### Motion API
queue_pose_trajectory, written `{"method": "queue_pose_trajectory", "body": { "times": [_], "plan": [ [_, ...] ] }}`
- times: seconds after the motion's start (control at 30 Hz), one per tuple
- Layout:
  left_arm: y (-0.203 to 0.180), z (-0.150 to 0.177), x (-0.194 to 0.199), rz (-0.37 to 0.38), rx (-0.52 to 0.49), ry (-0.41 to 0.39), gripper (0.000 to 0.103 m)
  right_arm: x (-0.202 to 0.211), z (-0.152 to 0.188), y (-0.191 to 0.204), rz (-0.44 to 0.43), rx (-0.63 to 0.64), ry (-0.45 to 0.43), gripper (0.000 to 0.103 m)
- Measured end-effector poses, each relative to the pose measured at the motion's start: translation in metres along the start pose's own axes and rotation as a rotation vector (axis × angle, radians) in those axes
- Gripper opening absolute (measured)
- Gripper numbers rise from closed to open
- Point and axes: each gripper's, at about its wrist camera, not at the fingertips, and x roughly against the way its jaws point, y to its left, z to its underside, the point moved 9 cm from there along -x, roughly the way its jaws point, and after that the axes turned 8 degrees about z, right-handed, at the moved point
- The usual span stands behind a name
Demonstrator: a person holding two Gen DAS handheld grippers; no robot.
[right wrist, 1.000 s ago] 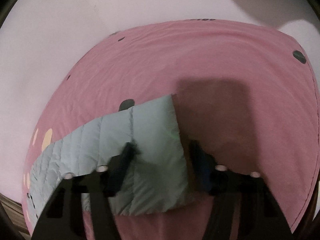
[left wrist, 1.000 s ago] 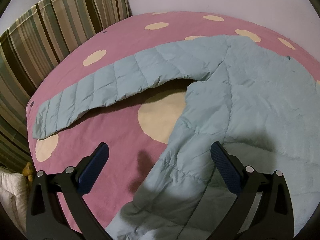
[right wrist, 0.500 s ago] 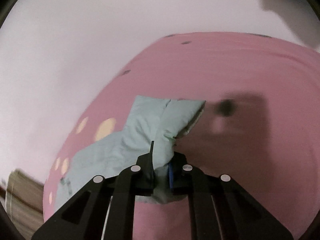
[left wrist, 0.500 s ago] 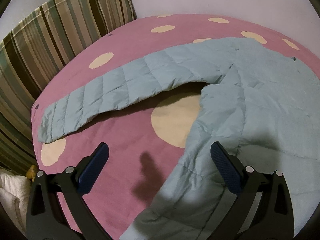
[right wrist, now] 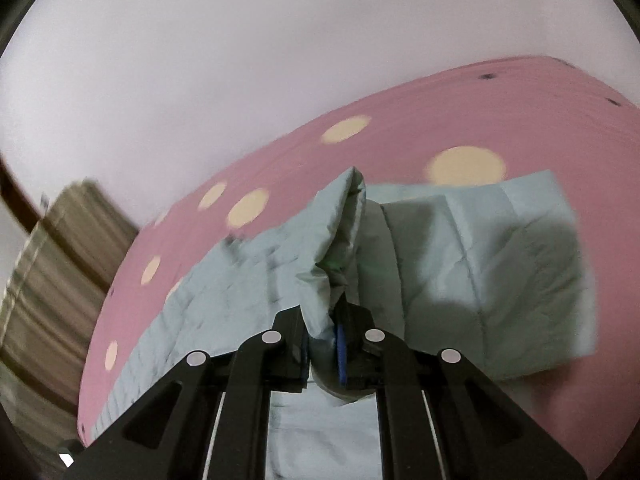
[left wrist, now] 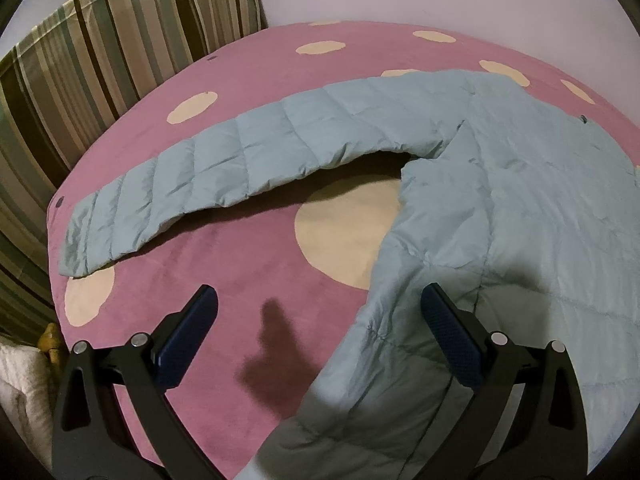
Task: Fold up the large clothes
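Left view: our left tongs (left wrist: 318, 326) hang apart, gripping nothing, above the pink dotted bed (left wrist: 224, 280). The blue puffer jacket (left wrist: 520, 200) fills frame right, its sleeve (left wrist: 224, 168) stretching to the left edge. Right view: our right tongs (right wrist: 323, 350) are clamped on a raised jacket fold (right wrist: 332, 248).

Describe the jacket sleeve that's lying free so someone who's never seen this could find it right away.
Start at the pink bedspread with cream dots. The pale blue quilted jacket lies on it, and the free sleeve reaches out flat toward the striped curtain. The other sleeve is pinched in the right gripper.
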Motion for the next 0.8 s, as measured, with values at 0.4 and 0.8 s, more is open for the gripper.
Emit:
{"method": "queue_pose_trajectory", "body": {
  "times": [0.4,0.8],
  "plan": [
    [0.001,0.006,-0.012,0.022,0.017,0.021,0.101,-0.081,0.071,0.139,-0.092,0.254,0.168,0.010],
    [0.002,0.008,-0.017,0.032,0.019,0.031,0.101,-0.120,0.112,0.162,-0.068,0.355,0.270,0.023]
  ]
}}
